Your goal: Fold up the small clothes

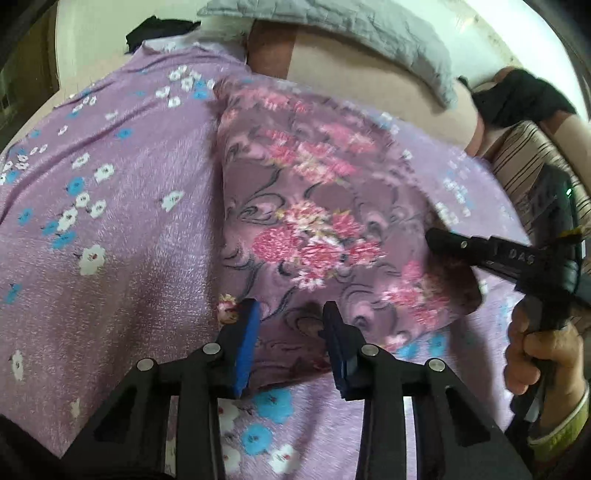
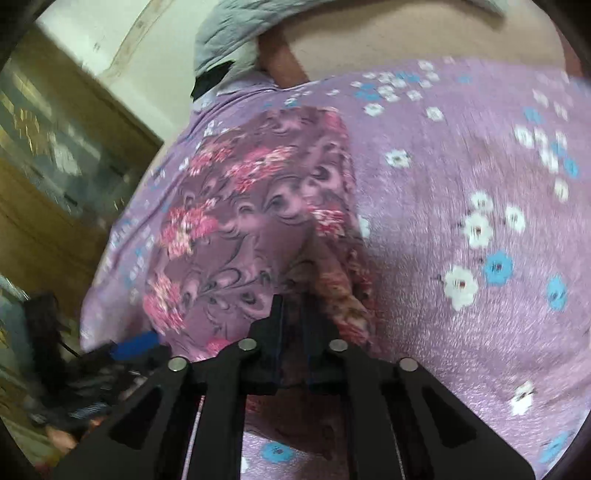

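A small mauve garment with pink flower print [image 1: 314,221] lies on a lilac bedsheet with white and blue flowers [image 1: 110,221]. My left gripper [image 1: 291,314] is open, its blue-padded fingers [image 1: 251,332] astride the garment's near edge. My right gripper [image 2: 291,306] is shut on the garment's near edge [image 2: 332,295], where the cloth bunches up; the garment [image 2: 240,221] spreads ahead of it. The right gripper also shows in the left wrist view [image 1: 436,236], at the garment's right side, held by a hand [image 1: 543,354].
A grey quilted pillow [image 1: 351,33] and a dark cloth [image 1: 155,29] lie at the bed's far end. A black item [image 1: 517,96] and striped fabric [image 1: 524,155] sit at the right. A wooden cabinet [image 2: 55,166] stands beyond the bed's left edge.
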`<state>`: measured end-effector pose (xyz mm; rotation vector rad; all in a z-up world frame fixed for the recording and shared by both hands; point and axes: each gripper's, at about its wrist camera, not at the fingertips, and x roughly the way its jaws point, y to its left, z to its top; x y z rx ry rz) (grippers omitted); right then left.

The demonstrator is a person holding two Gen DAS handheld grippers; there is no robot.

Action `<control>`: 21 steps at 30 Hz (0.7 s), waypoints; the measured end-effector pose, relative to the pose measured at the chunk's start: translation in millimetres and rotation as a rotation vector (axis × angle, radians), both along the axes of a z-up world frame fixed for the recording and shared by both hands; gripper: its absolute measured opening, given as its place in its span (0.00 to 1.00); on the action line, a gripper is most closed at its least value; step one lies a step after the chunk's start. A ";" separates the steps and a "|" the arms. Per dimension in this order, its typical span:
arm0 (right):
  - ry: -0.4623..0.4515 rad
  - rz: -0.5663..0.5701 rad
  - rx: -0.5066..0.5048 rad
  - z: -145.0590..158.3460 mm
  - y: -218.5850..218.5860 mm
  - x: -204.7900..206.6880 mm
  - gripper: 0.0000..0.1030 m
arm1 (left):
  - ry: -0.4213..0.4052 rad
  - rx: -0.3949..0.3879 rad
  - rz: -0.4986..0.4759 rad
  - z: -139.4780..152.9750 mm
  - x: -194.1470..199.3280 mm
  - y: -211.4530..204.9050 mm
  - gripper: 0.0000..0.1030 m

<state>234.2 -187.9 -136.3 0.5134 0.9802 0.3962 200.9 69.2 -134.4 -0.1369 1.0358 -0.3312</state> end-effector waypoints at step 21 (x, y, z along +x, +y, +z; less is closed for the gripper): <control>-0.011 -0.024 -0.123 -2.1 -5.4 -72.8 0.11 | -0.011 0.021 0.000 -4.0 -52.7 0.8 0.42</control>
